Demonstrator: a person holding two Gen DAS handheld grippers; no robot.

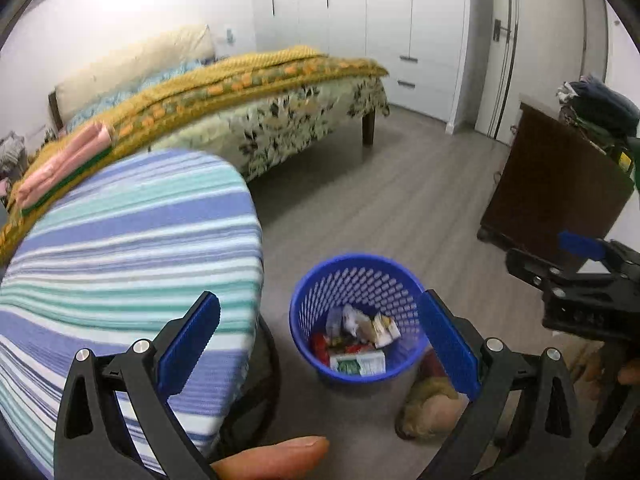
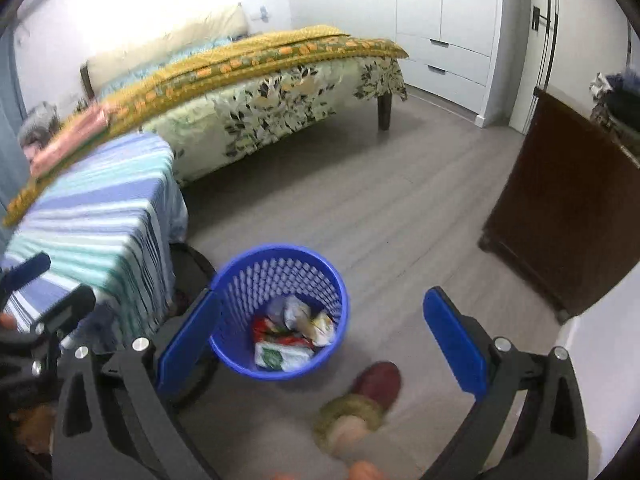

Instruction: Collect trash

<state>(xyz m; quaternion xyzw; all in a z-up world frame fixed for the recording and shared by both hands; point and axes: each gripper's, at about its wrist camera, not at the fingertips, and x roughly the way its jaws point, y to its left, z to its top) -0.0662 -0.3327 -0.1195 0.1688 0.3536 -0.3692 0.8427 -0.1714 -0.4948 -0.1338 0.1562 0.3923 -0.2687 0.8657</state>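
Note:
A blue perforated basket stands on the grey floor. Inside lies trash: crumpled wrappers, a red packet and a white-and-green carton. My left gripper hovers above the basket, open, nothing between its blue pads. My right gripper is also open and empty, held above the basket. The right gripper shows at the right edge of the left wrist view. The left gripper shows at the left edge of the right wrist view.
A surface draped in a blue-and-teal striped cloth stands left of the basket. Behind is a bed with a yellow blanket. A dark wooden cabinet is on the right. A person's foot in a slipper is near the basket.

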